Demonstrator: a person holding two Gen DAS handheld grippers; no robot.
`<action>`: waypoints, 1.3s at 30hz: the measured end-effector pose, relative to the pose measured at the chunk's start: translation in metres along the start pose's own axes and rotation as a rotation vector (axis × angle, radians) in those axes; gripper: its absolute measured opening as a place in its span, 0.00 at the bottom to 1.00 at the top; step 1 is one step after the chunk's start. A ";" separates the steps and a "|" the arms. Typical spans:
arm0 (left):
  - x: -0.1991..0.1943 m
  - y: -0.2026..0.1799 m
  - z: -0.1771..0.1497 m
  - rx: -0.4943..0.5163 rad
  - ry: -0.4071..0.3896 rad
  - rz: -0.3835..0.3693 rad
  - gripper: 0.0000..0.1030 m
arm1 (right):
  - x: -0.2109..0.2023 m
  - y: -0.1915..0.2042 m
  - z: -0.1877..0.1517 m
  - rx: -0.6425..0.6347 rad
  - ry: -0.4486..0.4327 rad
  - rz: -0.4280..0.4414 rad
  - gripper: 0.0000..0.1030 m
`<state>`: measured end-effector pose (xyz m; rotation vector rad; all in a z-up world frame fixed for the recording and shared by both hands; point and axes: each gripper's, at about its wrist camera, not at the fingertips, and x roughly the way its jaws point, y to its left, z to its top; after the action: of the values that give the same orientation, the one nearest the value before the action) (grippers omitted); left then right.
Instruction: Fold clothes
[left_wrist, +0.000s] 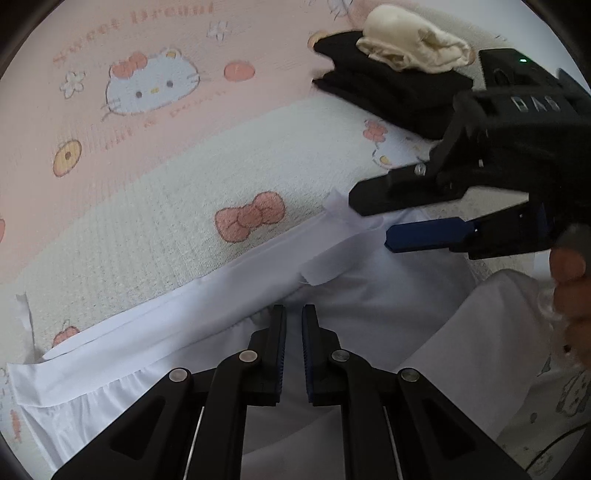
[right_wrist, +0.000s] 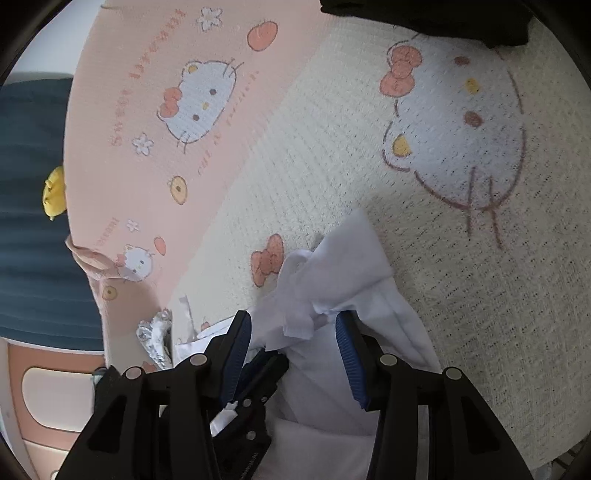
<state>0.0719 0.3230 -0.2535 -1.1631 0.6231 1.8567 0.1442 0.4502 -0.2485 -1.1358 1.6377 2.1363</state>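
A white garment (left_wrist: 229, 343) lies spread on the cat-print bed cover (left_wrist: 147, 206), with a folded band along its far edge. My left gripper (left_wrist: 294, 314) points down at it, jaws shut to a thin gap; whether fabric is pinched does not show. My right gripper (left_wrist: 371, 221) reaches in from the right, open, at the garment's far corner. In the right wrist view the right gripper (right_wrist: 293, 321) stands open around a bunched white corner (right_wrist: 332, 266). Its blue pads (right_wrist: 349, 343) are not pressing the cloth. The left gripper (right_wrist: 264, 365) sits just below and left of it.
A stack of folded black clothes (left_wrist: 388, 92) with a cream garment (left_wrist: 406, 40) on top lies at the far right of the bed. A person's hand (left_wrist: 569, 288) holds the right gripper. The bed's left edge borders a blue surface (right_wrist: 29, 221) bearing a yellow object (right_wrist: 53, 192).
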 end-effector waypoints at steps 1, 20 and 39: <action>0.000 0.002 0.005 -0.017 0.040 -0.010 0.07 | 0.001 0.000 0.000 -0.002 0.005 -0.002 0.46; -0.022 0.000 0.042 0.080 0.070 -0.231 0.07 | -0.002 0.009 -0.001 -0.099 0.032 -0.228 0.03; 0.028 -0.027 0.048 0.001 0.238 -0.360 0.07 | -0.036 -0.019 0.002 -0.080 0.023 -0.165 0.03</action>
<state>0.0654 0.3847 -0.2565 -1.4061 0.5044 1.4272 0.1787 0.4680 -0.2377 -1.2755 1.4243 2.1077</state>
